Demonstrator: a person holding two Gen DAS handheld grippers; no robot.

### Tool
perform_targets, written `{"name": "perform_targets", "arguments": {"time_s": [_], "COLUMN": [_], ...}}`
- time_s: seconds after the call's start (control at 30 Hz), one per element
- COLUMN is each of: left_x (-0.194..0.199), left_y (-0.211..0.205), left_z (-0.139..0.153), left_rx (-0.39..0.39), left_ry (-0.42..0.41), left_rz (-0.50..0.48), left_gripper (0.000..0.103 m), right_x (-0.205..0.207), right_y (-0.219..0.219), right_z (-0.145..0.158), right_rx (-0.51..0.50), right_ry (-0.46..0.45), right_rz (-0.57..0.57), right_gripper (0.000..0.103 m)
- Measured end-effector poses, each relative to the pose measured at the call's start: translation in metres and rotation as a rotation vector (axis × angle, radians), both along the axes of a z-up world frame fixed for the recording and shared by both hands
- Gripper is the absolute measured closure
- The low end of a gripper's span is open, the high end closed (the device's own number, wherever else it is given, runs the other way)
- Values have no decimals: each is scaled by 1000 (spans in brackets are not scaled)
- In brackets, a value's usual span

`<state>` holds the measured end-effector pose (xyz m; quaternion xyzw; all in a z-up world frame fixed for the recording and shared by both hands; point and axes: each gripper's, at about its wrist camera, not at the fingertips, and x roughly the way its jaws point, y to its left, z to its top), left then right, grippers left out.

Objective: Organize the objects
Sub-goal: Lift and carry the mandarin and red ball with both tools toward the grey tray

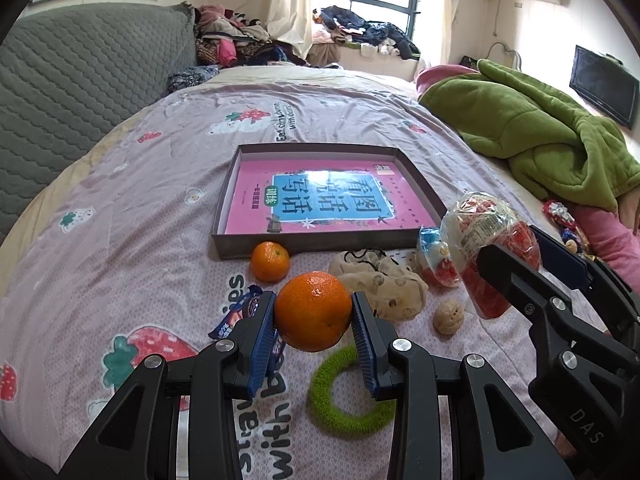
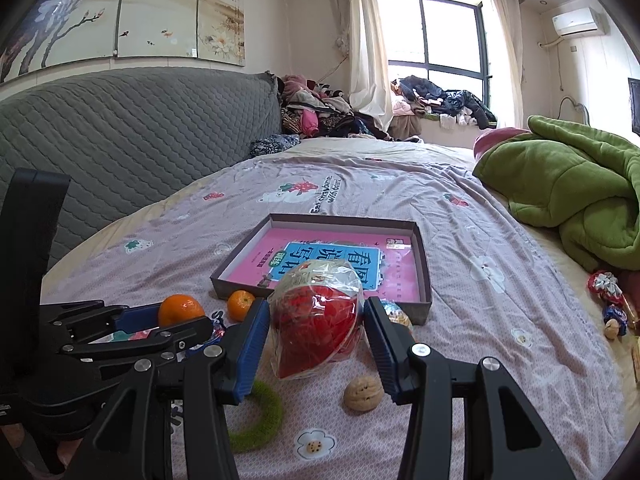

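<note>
My left gripper (image 1: 314, 316) is shut on an orange mandarin (image 1: 313, 310), held a little above the bedspread. My right gripper (image 2: 316, 326) is shut on a clear bag of red snacks (image 2: 316, 316); the same snack bag (image 1: 486, 240) shows at the right of the left wrist view. Ahead lies a shallow grey box (image 1: 256, 245) with a pink book (image 1: 320, 200) inside. A second mandarin (image 1: 270, 261) rests against the box's near wall. In the right wrist view the left gripper (image 2: 160, 326) with its mandarin (image 2: 181, 309) is at the left.
On the bedspread lie a green hair ring (image 1: 340, 400), a walnut (image 1: 449, 316), a beige spotted pouch (image 1: 384, 284), a blue snack wrapper (image 1: 240, 312) and a small blue-red packet (image 1: 436, 256). A green blanket (image 1: 552, 136) is heaped at the right; a grey headboard (image 1: 80, 80) stands left.
</note>
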<state>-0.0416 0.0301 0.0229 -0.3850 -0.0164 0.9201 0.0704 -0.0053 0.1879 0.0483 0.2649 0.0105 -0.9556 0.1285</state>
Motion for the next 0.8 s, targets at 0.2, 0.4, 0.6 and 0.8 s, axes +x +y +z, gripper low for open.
{"name": "perform_targets", "arguments": {"time_s": [0.2,0.4,0.6,0.8], "left_x": [-10,-23,-35,-49], "left_y": [3,2,5,9], "left_z": [-1,0,2,3], "left_rx": [-9,-9,-18,-23], "left_ry": [1,2,10,13], "left_rz": [1,14,18,21], "left_gripper": [65,65,65,65], "right_x": [-7,-19,-32,-43], "right_y": [1,4,7,10], "right_z": [2,6,12,13], "right_rx": [6,19,21,18], "right_ry": [9,20,41,52], "right_rz": [2,-2,1,5], "right_gripper": [54,54,54,54]}}
